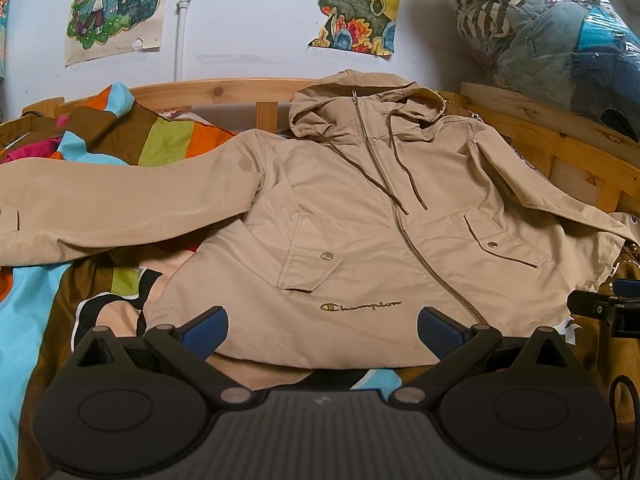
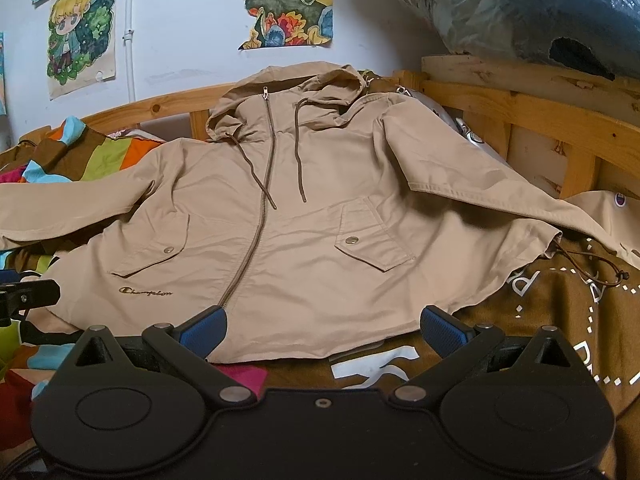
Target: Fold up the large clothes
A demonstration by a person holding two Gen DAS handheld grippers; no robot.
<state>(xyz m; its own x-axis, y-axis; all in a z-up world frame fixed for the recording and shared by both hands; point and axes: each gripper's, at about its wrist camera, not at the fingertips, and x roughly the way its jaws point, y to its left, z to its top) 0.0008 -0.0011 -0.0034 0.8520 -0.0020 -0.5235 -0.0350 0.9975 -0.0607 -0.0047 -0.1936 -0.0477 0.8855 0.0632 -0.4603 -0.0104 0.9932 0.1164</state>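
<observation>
Beige cotton, zipped to the hood, the Champion hooded jacket (image 1: 360, 232) (image 2: 280, 208) is lying face up and spread flat just ahead of both tools, its sleeves stretching out to either side. The left gripper (image 1: 322, 330) is hovering at the hem, jaws gaping wide and gripping nothing. The right gripper (image 2: 322, 330) is doing likewise, fully parted and empty, above a brown printed garment (image 2: 540, 320).

We see the jacket (image 1: 360, 240) lying flat, front up, on the bedding (image 1: 36, 304), its hood (image 1: 360, 100) at the far end against the wooden bed rail (image 1: 224, 88). One sleeve (image 1: 100, 208) stretches left, the other (image 2: 500, 188) right. Behind the rail hang two pictures (image 1: 116, 8) on the wall. A bagged bundle (image 1: 560, 32) sits at far right. Our left gripper (image 1: 322, 330) and right gripper (image 2: 322, 330) hover side by side before the near hem (image 2: 320, 352).
</observation>
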